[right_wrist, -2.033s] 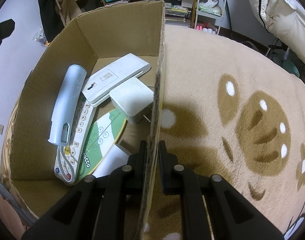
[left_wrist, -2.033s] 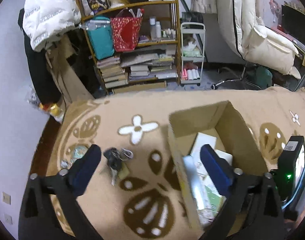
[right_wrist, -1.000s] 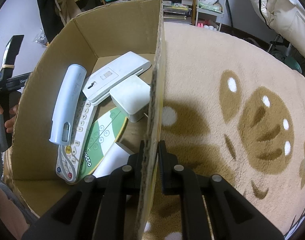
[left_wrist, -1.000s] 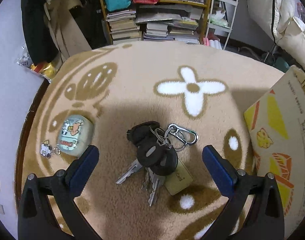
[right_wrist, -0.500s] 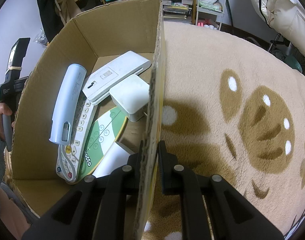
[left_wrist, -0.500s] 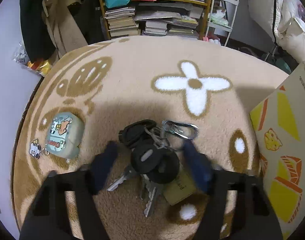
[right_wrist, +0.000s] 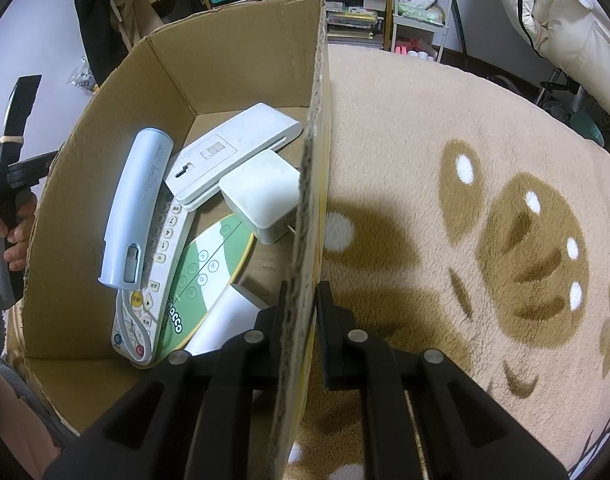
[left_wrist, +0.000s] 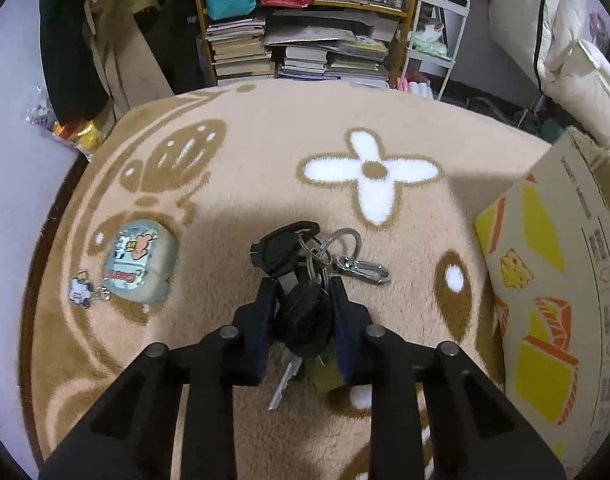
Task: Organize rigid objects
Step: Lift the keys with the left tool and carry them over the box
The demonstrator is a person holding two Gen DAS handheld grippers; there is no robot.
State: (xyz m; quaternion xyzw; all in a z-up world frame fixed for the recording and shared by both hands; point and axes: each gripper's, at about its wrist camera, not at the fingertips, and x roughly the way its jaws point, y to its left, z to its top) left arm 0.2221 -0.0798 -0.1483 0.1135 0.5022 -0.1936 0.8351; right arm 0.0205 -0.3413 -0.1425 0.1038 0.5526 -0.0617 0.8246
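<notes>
A bunch of keys point(left_wrist: 305, 276) with black fobs and a silver carabiner lies on the beige rug. My left gripper point(left_wrist: 303, 280) is shut on the keys, its blue-padded fingers pressing a black fob from both sides. A pale green earbud case point(left_wrist: 139, 266) with a small charm rests on the rug to the left. My right gripper point(right_wrist: 303, 292) is shut on the right wall of the cardboard box point(right_wrist: 305, 184). Inside the box lie a light blue handset point(right_wrist: 139, 208), a white remote point(right_wrist: 233, 152), a white cube adapter point(right_wrist: 261, 196) and a green-and-white oval card point(right_wrist: 209, 268).
The box's printed outer side point(left_wrist: 557, 300) stands at the right of the left wrist view. A bookshelf point(left_wrist: 301, 40) with stacked books and a white cart point(left_wrist: 433, 40) stand beyond the rug. A hand point(right_wrist: 9, 220) holding the other gripper's handle shows left of the box.
My left gripper moved from beside the box down to the keys and closed its fingers on a black fob. The right gripper has kept its hold on the box wall.
</notes>
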